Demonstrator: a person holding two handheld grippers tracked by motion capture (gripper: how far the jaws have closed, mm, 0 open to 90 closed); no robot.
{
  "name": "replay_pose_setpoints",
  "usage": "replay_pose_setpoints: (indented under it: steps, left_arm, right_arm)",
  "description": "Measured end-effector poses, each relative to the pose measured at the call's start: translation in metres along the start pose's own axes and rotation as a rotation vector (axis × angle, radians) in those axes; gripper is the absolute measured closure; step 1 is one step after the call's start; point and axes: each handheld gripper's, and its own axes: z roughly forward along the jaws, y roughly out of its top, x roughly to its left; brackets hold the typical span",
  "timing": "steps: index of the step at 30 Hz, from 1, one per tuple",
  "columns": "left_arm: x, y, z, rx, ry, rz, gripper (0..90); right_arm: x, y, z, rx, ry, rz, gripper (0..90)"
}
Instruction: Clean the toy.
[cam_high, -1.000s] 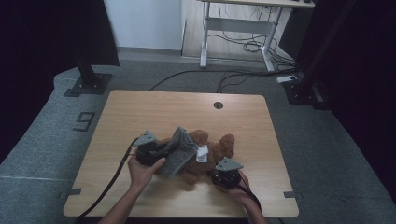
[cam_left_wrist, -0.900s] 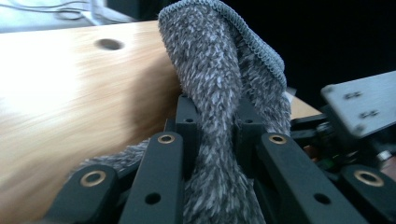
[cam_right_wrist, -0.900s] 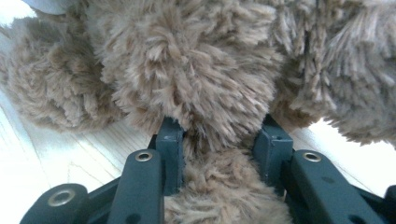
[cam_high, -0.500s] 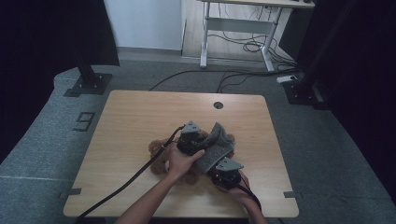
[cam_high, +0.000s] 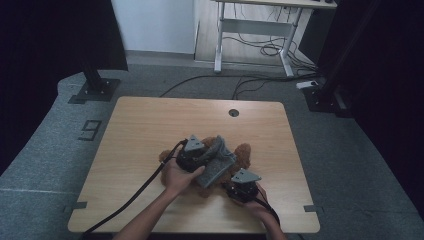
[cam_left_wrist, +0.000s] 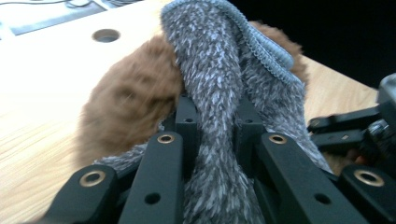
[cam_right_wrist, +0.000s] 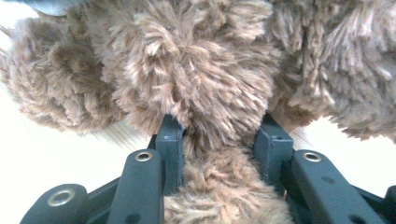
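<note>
A brown plush bear (cam_high: 244, 152) lies on the wooden table (cam_high: 150, 125), partly covered by a grey fuzzy knit garment (cam_high: 218, 163). My left gripper (cam_high: 200, 157) is shut on a fold of the grey garment (cam_left_wrist: 219, 74), and the cloth stands bunched up against the bear's brown fur (cam_left_wrist: 130, 102). My right gripper (cam_high: 241, 181) sits at the bear's near side, shut on a tuft or limb of the plush bear (cam_right_wrist: 219, 84). The right gripper (cam_left_wrist: 355, 135) also appears at the far right of the left gripper view.
A round cable hole (cam_high: 233, 113) is set in the table's far side. The left gripper's black cable (cam_high: 135, 192) trails to the near left edge. Stand feet and floor cables lie beyond the table.
My left gripper has carried the grey garment to the right, from the bear's left side to over its middle. The right gripper has stayed put on the bear.
</note>
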Motion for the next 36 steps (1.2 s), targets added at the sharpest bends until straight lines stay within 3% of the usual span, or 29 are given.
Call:
replay_pose_setpoints:
  steps: [11,13,19,24,29,32,36]
  left_arm:
    - [0.044,-0.031,-0.056,-0.072,0.066,-0.088,76.7]
    - [0.055,-0.040,-0.064,-0.086,0.066,-0.131,76.6]
    - [0.078,-0.067,-0.080,-0.095,0.104,-0.203,76.5]
    - [0.098,-0.093,-0.081,-0.038,0.158,-0.264,76.7]
    - [0.106,-0.122,-0.066,0.054,0.153,-0.306,76.8]
    - [0.105,-0.122,-0.065,0.043,0.142,-0.314,76.9]
    - [0.103,-0.100,-0.081,-0.035,0.142,-0.296,77.0]
  right_arm:
    - [0.000,0.000,0.000,-0.001,0.002,0.005,60.6]
    - [0.000,0.000,0.000,-0.001,0.001,0.006,60.6]
    - [0.000,0.000,0.000,-0.003,0.003,0.007,60.5]
    - [0.000,0.000,0.000,-0.002,0.003,0.011,60.6]
    - [-0.001,0.000,0.000,0.002,0.004,0.010,60.6]
    - [-0.001,0.000,0.001,0.002,0.003,0.010,60.6]
    - [-0.002,-0.001,0.001,0.003,0.010,0.021,60.6]
